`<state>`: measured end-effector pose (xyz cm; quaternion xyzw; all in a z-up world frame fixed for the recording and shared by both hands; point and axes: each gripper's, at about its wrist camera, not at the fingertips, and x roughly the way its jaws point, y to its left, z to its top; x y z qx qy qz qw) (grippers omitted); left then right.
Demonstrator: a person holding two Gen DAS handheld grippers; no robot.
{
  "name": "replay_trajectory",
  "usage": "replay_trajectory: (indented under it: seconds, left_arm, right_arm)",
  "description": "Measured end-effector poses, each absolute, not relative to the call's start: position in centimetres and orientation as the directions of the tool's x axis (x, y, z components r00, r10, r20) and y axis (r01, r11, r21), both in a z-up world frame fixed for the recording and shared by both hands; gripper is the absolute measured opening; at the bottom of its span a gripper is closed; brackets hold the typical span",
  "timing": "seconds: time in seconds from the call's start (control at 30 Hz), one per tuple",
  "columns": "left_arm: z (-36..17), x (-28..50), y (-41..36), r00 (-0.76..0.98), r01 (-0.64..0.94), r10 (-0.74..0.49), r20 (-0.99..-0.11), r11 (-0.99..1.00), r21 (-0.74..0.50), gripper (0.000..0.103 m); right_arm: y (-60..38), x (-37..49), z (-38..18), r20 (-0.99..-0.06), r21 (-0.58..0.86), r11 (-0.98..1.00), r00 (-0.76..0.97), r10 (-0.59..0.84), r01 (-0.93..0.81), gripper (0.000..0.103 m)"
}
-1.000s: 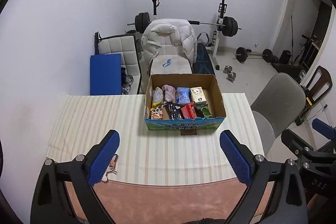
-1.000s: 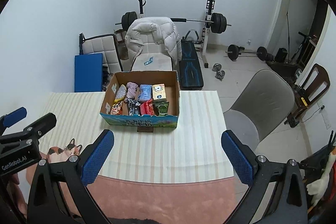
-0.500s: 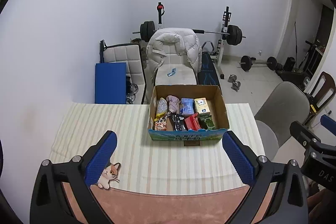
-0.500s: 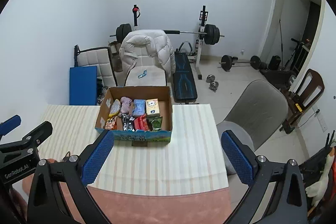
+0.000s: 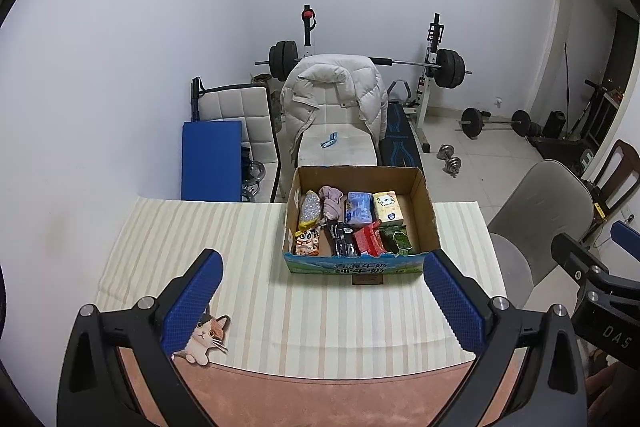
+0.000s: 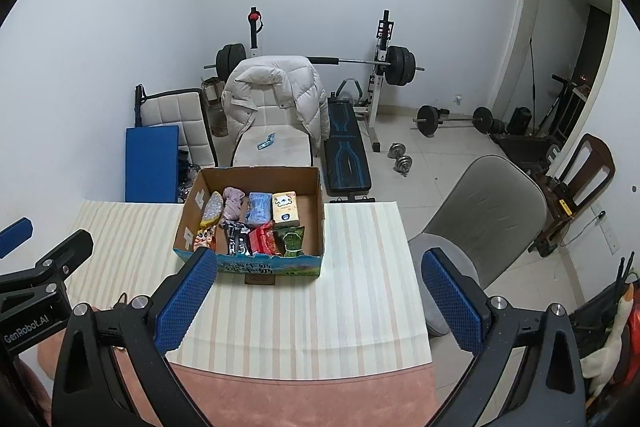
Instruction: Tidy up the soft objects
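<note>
A cardboard box (image 5: 427,211) stands at the far side of the striped table cloth (image 5: 224,239); it also shows in the right wrist view (image 6: 316,203). It holds soft packs: a pink cloth bundle (image 5: 331,202), a blue pack (image 5: 358,207), a yellow tissue pack (image 5: 388,206), a red pack (image 5: 370,239) and others. My left gripper (image 5: 322,301) is open and empty, well short of the box. My right gripper (image 6: 320,301) is open and empty, near the table's front edge. A cat-shaped sticker (image 5: 208,337) lies by the left fingertip.
A chair with a white puffer jacket (image 5: 332,87) stands behind the table. A grey chair (image 6: 480,223) stands at the right side. A weight bench (image 6: 346,151), a barbell rack and dumbbells (image 6: 400,159) lie beyond. A blue mat (image 5: 212,159) leans at the left.
Both grippers have drawn back and tilted up, so the box sits lower and farther in view. The cat sticker has come out from behind the left finger. Both stay open.
</note>
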<state>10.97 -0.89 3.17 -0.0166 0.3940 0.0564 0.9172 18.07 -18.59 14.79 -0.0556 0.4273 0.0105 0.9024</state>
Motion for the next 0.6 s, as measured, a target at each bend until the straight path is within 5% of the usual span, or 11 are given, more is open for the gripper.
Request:
replay_trajectory:
  seconds: [0.6]
  left_arm:
    - [3.63,11.19,-1.00,0.684,-0.128,0.093,-0.724,0.992,0.006,0.103]
  right_arm:
    - [-18.25,18.72,14.36,-0.771,-0.098,0.993,0.636,-0.031,-0.071,0.103]
